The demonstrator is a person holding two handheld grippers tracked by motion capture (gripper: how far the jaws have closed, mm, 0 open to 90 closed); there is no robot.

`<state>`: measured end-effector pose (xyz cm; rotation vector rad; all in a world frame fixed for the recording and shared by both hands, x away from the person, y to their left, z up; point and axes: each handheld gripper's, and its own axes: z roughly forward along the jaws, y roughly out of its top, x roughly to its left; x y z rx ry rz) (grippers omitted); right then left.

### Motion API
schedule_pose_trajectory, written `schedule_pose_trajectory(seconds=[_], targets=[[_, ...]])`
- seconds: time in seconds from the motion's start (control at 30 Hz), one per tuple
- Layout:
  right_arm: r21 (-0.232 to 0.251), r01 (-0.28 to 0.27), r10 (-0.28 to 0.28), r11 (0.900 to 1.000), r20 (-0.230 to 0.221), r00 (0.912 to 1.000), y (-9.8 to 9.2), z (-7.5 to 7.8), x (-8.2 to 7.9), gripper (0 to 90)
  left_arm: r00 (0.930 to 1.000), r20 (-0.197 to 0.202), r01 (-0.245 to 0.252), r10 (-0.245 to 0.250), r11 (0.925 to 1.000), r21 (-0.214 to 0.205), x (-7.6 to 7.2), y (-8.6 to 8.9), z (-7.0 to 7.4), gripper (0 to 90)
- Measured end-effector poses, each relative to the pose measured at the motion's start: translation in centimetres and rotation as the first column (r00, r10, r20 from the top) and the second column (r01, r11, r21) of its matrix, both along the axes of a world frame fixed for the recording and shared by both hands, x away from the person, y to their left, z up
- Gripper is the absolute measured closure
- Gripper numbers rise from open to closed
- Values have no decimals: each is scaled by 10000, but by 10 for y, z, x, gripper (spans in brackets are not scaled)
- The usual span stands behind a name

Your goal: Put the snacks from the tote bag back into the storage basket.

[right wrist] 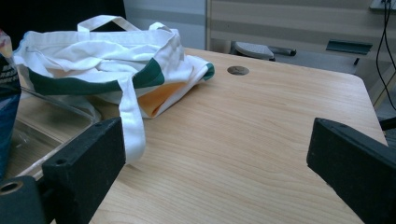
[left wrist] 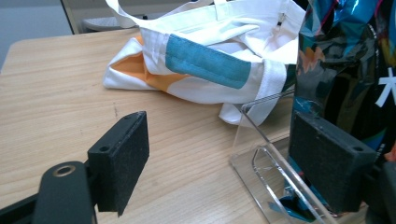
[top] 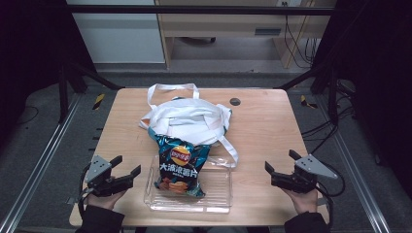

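Note:
A blue crisp bag (top: 180,165) lies partly in a clear plastic tray (top: 218,194) at the table's front middle, its top leaning toward a white tote bag (top: 189,119) behind it. My left gripper (top: 127,165) is open just left of the tray. In the left gripper view the left gripper (left wrist: 224,158) has wide jaws; the tray's clear wall (left wrist: 261,140) and the crisp bag (left wrist: 345,60) stand by the right jaw, untouched, with the tote bag (left wrist: 205,60) beyond. My right gripper (top: 280,160) is open over bare wood right of the tray; the right gripper (right wrist: 215,158) holds nothing.
The wooden table (top: 262,126) has a round cable hole (top: 235,101) at the back right, also the cable hole (right wrist: 238,70). The tote bag's strap (right wrist: 130,121) trails toward the tray (right wrist: 46,121). Dark frame posts flank the table, and a desk stands behind it.

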<state>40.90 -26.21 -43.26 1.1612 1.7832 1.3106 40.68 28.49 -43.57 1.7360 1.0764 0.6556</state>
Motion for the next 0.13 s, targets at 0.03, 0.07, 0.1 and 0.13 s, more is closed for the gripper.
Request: schedule_pose_trajectory(seconds=[0.03, 0.07, 0.1, 0.13], targets=[[-21, 43, -43, 10000, -31, 10000, 0, -1, 0, 48, 10000, -8, -45, 45, 10000, 34, 1, 1, -1, 200], [-31, 88, -88, 10000, -57, 9999, -1, -1, 1, 48, 9999, -48, -90, 90, 10000, 27, 2, 2, -2, 201], [-35, 123, -123, 9999, -73, 9999, -2, -2, 1, 48, 9999, -83, -125, 125, 9999, 17, 3, 4, -3, 203], [-22, 126, -126, 9999, -126, 9998, -3, -2, 1, 48, 9997, -121, -203, 203, 9998, 14, 5, 5, -4, 204]])
